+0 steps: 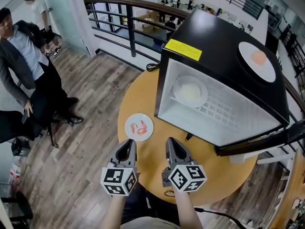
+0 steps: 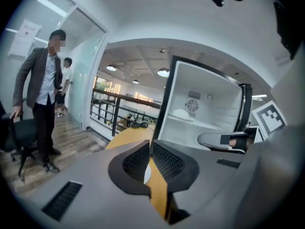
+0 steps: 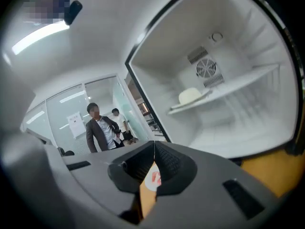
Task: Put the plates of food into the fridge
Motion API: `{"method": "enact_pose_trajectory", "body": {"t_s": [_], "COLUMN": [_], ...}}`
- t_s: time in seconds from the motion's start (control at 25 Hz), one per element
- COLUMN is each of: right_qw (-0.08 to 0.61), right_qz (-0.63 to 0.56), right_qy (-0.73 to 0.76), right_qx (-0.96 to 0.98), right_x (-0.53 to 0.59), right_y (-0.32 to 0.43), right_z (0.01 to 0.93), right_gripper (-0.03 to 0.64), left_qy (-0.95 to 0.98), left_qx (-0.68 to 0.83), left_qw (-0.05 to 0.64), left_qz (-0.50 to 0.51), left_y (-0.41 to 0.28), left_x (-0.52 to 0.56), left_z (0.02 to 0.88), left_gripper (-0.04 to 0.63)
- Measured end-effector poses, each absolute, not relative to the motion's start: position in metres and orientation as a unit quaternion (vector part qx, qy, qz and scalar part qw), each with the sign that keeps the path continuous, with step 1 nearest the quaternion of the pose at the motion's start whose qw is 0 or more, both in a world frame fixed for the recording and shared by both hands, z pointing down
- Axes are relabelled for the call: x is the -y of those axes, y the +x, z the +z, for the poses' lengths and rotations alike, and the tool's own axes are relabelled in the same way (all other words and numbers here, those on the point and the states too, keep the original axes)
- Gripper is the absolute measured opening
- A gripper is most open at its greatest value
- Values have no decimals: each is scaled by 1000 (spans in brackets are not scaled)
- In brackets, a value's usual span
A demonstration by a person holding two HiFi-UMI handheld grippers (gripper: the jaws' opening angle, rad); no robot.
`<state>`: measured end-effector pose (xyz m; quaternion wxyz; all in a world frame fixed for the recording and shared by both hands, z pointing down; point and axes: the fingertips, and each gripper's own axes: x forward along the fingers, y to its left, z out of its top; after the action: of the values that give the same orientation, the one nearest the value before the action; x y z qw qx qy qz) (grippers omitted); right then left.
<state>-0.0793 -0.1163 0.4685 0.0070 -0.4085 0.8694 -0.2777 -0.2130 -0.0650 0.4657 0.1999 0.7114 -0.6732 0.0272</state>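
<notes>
Fridge (image 1: pixel 224 46) stands open on the round counter (image 1: pixel 155 159). Shelf plate (image 1: pixel 189 91) sits inside, roof plate (image 1: pixel 257 61) on top. Counter plate (image 1: pixel 139 127), with red food, lies just ahead of left gripper (image 1: pixel 127 147). Right gripper (image 1: pixel 173 146) is alongside. Both pairs of fingers (image 2: pixel 167 162) are pressed together, empty. Two people (image 1: pixel 28 66) stand at left.

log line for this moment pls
left gripper: shut, empty | right gripper: shut, empty | red-food plate: on table | pale-food plate: on fridge shelf
</notes>
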Motion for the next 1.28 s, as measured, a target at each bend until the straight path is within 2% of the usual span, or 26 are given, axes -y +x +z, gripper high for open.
{"method": "enact_pose_trajectory", "body": {"t_s": [0.2, 0.32, 0.48, 0.64, 0.72, 0.92, 1.28], "right_qw": [-67, -115, -119, -129, -126, -119, -65], "right_qz": [-404, -427, -469, -493, -510, -536, -611], "right_qy": [-358, -348, -357, -377, -378, -385, -393], "right_qx": [-839, -827, -799, -774, -762, -741, -684], "right_x": [114, 112, 122, 127, 130, 134, 130], "right_y": [-122, -139, -150, -147, -152, -161, -165], "right_z": [550, 584, 606, 627, 638, 653, 666], "right_gripper": [14, 14, 15, 19, 77, 80, 83], "left_qy": [653, 632, 626, 625, 623, 612, 599], "left_qx": [665, 645, 605, 562, 544, 509, 462], "left_qw": [363, 428, 492, 541, 562, 605, 652], "left_qz": [12, 24, 7, -16, -20, -29, -60], "left_y": [-268, -286, -298, -296, -297, -297, -284], "left_x": [55, 56, 72, 87, 94, 104, 113], "left_z": [546, 583, 610, 630, 643, 660, 666], "left_gripper": [12, 28, 88, 107, 112, 129, 129]}}
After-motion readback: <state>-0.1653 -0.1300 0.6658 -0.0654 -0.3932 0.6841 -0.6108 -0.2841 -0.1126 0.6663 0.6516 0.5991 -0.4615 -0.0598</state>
